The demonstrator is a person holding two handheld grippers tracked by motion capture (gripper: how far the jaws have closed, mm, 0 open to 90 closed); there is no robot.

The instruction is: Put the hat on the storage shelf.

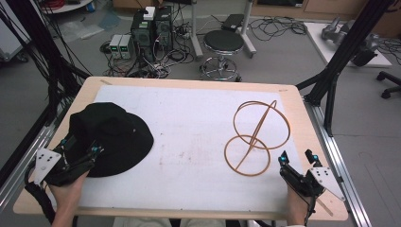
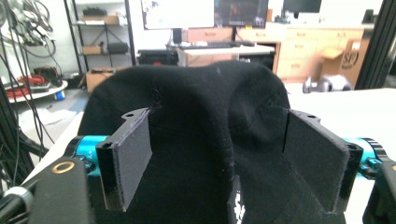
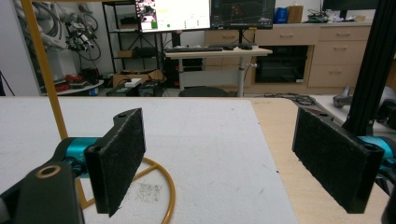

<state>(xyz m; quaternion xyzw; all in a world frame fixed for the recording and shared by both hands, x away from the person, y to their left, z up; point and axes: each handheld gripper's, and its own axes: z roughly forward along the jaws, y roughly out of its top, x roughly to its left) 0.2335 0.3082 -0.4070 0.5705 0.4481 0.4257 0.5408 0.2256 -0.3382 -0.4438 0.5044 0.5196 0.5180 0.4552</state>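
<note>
On the table [image 1: 189,82] a white mat [image 1: 198,142] covers most of the wooden top, leaving a bare wood strip along every edge. A black hat [image 1: 111,137] lies at about 9 o'clock on the mat, its brim spread flat and its crown slumped. The left gripper [image 1: 85,153] sits at 7 o'clock, jaws spread wide, with the hat's near side between them; in the left gripper view the dark cloth [image 2: 210,130] bulges up between the two pads, which stand apart from it on each side. A wire stand [image 1: 257,137] of gold-brown rings on a slanted rod stands at 3 o'clock. The right gripper [image 1: 297,158] is at 5 o'clock, just beside the stand's lower ring, jaws wide and holding nothing. Open mat runs between hat and stand.
</note>
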